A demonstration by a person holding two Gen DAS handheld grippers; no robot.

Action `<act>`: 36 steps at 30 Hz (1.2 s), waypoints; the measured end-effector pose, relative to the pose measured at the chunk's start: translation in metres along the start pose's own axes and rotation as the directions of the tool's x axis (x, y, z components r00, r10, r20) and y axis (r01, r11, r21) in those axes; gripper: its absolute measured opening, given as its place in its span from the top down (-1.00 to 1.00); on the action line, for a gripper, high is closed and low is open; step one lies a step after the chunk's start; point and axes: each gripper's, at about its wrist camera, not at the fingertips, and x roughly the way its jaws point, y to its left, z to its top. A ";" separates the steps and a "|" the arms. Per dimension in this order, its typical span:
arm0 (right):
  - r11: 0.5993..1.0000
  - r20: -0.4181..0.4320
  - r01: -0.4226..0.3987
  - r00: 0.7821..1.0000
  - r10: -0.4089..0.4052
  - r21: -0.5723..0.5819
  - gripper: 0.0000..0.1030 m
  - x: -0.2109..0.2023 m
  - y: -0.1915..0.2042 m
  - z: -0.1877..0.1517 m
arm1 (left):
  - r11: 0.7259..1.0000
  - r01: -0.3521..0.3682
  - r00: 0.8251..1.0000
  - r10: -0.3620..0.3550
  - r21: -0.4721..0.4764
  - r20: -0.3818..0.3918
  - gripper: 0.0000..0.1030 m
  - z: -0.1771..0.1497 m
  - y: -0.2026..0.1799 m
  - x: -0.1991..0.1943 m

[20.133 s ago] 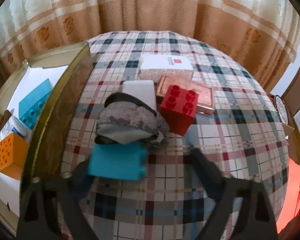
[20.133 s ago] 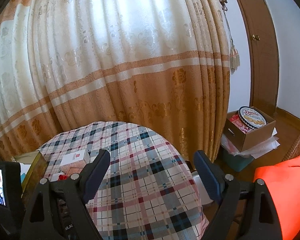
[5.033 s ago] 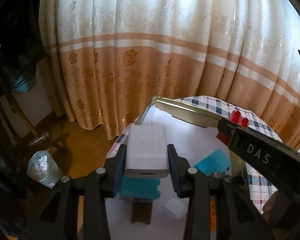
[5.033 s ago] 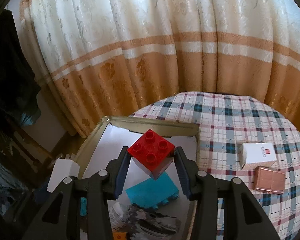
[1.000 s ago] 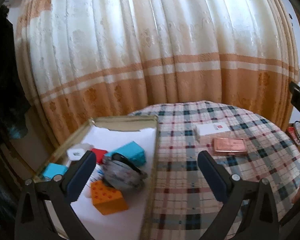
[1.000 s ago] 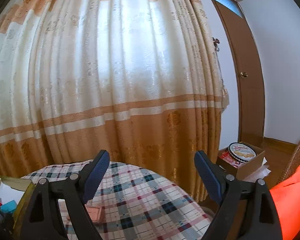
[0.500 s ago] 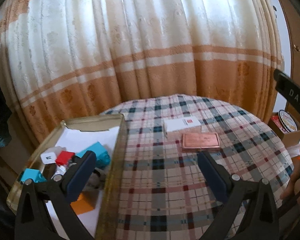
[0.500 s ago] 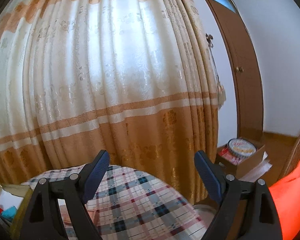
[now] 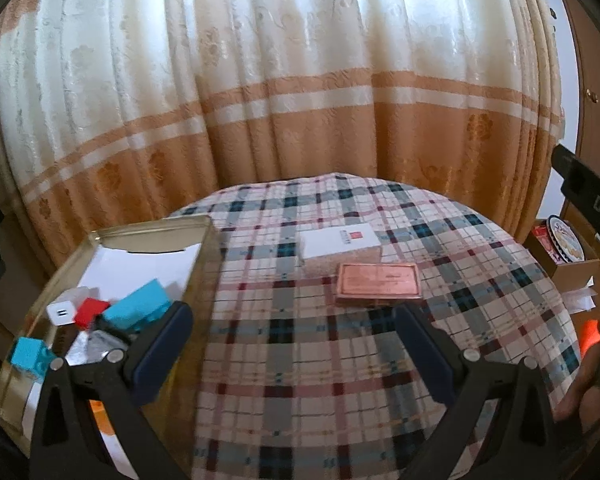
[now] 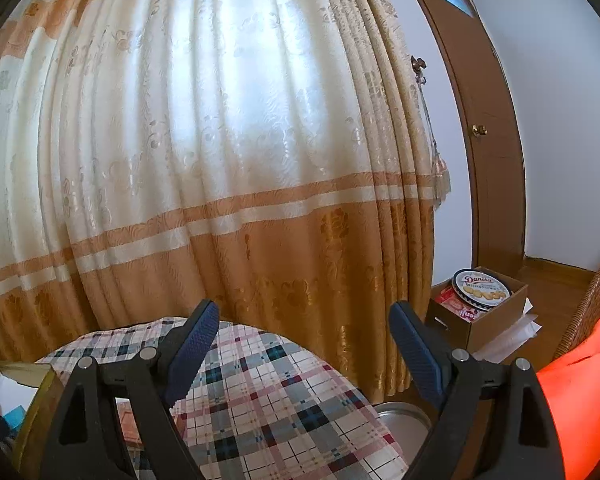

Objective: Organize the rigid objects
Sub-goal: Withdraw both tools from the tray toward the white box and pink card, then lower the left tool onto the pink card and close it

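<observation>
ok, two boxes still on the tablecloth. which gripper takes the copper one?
Left, likely. The left gripper faces the copper box with open, empty jaws; the right gripper points at the curtain.

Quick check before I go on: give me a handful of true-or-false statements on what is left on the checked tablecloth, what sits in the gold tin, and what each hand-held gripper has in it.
1. The flat copper-coloured rectangular case lies on the plaid tablecloth, outside the gold metal tin. True.
2. The white cardboard box with a red square mark is inside the tin. False: it lies on the cloth, just behind the copper case.
3. The left hand-held gripper is open and holds nothing. True.
4. The right hand-held gripper grips a red block. False: its jaws stand apart and empty.
5. The small red plastic block sits in the tin beside a white charger cube. True.
</observation>
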 end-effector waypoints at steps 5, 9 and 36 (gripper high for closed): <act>1.000 -0.016 -0.007 1.000 0.007 0.009 -0.72 0.002 -0.002 -0.001 | 0.998 0.047 0.998 -0.045 0.032 -0.051 -0.99 0.007 -0.020 0.022; 0.999 -0.027 -0.016 0.999 0.017 0.031 -0.73 0.003 -0.005 -0.001 | 0.997 0.077 0.991 -0.075 0.015 -0.115 -0.99 0.015 -0.028 0.043; 0.998 -0.072 -0.020 0.997 0.025 0.068 -0.81 0.010 -0.010 -0.005 | 0.987 0.151 0.942 -0.160 -0.051 -0.297 -0.49 0.023 -0.049 0.109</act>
